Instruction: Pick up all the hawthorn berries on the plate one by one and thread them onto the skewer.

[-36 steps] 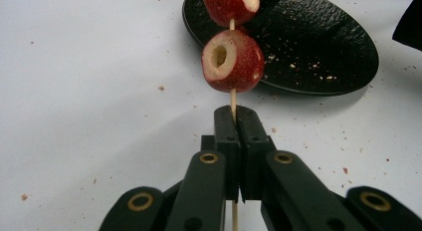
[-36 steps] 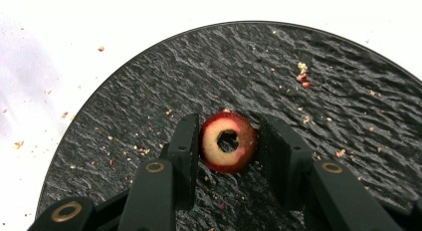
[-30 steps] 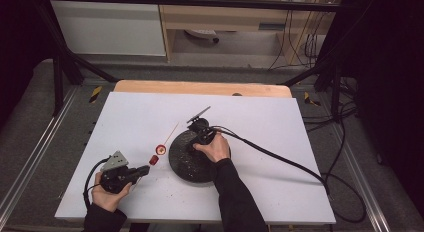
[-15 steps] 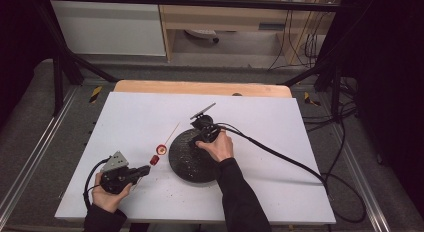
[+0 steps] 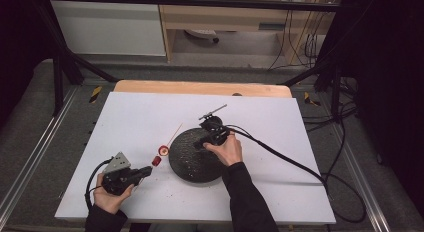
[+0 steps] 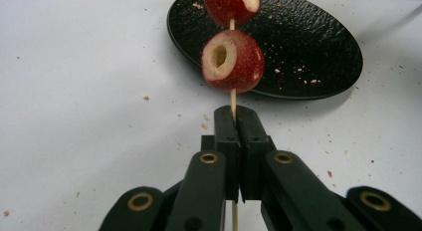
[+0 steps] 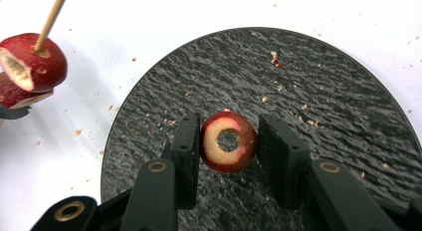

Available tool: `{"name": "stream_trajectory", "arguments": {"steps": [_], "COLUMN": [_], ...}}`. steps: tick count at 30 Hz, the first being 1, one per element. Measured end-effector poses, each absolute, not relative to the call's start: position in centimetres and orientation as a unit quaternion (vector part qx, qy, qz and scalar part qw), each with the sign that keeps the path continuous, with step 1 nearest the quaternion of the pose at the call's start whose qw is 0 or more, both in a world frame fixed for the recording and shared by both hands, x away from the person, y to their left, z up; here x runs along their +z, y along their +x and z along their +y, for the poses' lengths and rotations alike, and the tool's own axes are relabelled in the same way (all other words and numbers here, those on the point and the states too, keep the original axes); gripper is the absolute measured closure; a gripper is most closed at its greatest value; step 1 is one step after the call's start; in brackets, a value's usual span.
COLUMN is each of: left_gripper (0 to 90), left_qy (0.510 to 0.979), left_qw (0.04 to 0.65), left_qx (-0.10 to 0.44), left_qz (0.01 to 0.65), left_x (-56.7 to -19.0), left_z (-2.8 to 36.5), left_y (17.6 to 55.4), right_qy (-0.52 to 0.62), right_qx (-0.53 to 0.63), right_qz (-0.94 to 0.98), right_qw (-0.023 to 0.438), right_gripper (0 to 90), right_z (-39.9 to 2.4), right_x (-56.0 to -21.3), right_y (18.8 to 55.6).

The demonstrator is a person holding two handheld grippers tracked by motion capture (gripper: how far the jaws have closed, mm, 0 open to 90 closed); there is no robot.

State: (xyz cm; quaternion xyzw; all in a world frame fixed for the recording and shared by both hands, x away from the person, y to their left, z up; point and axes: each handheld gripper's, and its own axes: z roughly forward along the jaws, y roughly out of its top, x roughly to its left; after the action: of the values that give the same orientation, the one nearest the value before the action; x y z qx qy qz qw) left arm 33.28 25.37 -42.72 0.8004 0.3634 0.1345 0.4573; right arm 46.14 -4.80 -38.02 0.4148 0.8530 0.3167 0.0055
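Now, line by line:

Left gripper: the left gripper [image 6: 234, 119] is low at the near left of the white table [image 5: 280, 192], its jaws pressed together on the thin wooden skewer [image 6: 232, 99], which runs up between them and away toward the plate.

Skewer load: two cored red fruit pieces ride on the skewer: the nearer threaded piece [image 6: 232, 61] sits a little above the jaw tips, the farther threaded piece [image 6: 230, 6] just beyond it. From the high view both lie just left of the plate, off its rim.

Right gripper: the right gripper [image 7: 229, 141] is over the black textured plate [image 7: 318, 91], jaws narrowed onto a cored fruit ring [image 7: 229, 141] with its hole facing the camera; the left pad touches its side, and the right pad is at or very near the other side.

Plate: round, dark, dusted with crumbs, in the middle of the table, with nothing else on it that can be made out.

Change, right hand: against the frame a second ago, the right hand [image 5: 227, 149] and its gripper have shifted up and toward the plate's far right edge.

Change, left hand: the left hand [image 5: 112, 192] sits where it was, skewer at the same slant.

Change, cable: the right gripper's cable [image 5: 280, 154] trails across the table to the right as before.
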Motion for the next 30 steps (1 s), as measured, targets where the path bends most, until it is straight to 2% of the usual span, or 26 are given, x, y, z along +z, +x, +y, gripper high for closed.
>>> {"name": "stream_trajectory", "arguments": {"steps": [16,30], "left_gripper": [88.3,88.3], "left_qy": [0.804,0.807], "left_qw": [0.458,0.459], "left_qx": [0.135,0.135], "left_qz": [0.355,0.346], "left_x": [-42.8,-42.8], "left_z": [24.4,23.2], "left_y": [33.0,32.7], "right_qy": [0.429,0.457], "right_qx": [0.403,0.474], "right_qz": [0.808,0.752], "right_qw": [0.004,0.002], "right_gripper": [62.8,62.9], "right_z": [-8.3,-10.8], "right_x": [-38.0,-39.5], "right_y": [43.7,42.1]}}
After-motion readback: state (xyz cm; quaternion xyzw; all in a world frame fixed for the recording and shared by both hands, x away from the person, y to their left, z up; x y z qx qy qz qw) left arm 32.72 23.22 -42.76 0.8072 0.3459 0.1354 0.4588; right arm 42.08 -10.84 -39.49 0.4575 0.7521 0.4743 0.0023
